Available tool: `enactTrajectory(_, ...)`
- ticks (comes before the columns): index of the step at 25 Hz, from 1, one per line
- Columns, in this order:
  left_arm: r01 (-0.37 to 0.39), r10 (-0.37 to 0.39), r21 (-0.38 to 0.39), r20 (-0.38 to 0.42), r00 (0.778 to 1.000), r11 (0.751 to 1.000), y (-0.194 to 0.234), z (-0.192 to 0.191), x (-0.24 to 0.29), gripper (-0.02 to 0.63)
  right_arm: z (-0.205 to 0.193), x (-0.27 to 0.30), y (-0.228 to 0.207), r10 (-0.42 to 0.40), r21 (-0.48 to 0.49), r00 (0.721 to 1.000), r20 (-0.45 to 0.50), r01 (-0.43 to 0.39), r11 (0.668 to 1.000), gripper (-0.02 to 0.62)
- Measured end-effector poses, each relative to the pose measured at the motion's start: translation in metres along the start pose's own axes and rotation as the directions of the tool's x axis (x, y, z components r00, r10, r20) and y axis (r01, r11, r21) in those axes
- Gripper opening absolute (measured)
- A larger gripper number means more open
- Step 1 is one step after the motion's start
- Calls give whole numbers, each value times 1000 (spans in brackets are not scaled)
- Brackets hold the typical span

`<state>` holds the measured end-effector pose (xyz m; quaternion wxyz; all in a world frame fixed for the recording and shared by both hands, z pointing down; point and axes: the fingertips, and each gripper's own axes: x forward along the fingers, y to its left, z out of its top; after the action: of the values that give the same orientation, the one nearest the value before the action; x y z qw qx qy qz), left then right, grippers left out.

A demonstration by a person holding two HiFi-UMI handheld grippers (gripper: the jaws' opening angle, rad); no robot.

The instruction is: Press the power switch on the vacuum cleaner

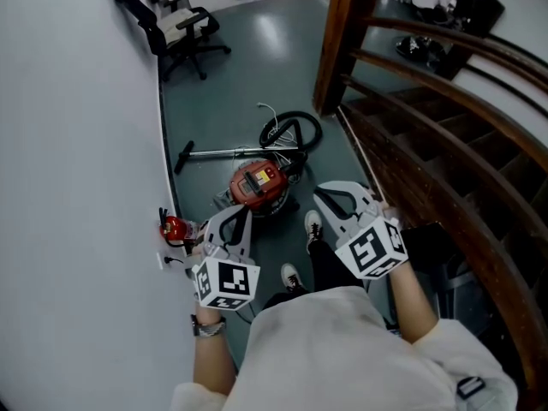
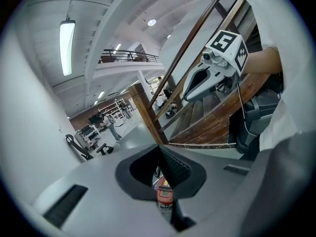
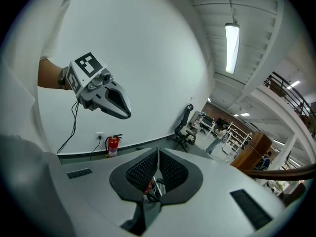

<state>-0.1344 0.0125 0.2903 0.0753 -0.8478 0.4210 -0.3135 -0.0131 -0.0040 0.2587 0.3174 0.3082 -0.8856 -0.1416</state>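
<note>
The red vacuum cleaner (image 1: pixel 257 184) sits on the grey floor (image 1: pixel 257 50). Nothing touches it. Its black hose (image 1: pixel 301 125) curls in a loop just behind it. Its long pipe (image 1: pixel 227 152) lies flat on the floor by the loop.

The person stands just in front of the vacuum cleaner. One shoe (image 1: pixel 312 223) is right beside it.

The left gripper (image 1: pixel 238 217) is up in the air above the near side of the vacuum cleaner. Its jaws are closed tight and hold nothing. The right gripper (image 1: pixel 321 193) is in the air too, a bit to the right of the vacuum cleaner. Its jaws are also closed and hold nothing.

A red fire extinguisher (image 1: pixel 174 227) stands by the white wall, left of the vacuum cleaner. Brown wooden stairs (image 1: pixel 428 144) are on its right. A black chair (image 1: pixel 180 28) stands far behind it.
</note>
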Motion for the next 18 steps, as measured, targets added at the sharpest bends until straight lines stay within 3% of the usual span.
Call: enactTrajectory(18, -2, 1, -37, -42, 999, 999, 33, 0, 85, -2, -18, 47, -67, 9, -40, 1000, 7, -9, 999, 31)
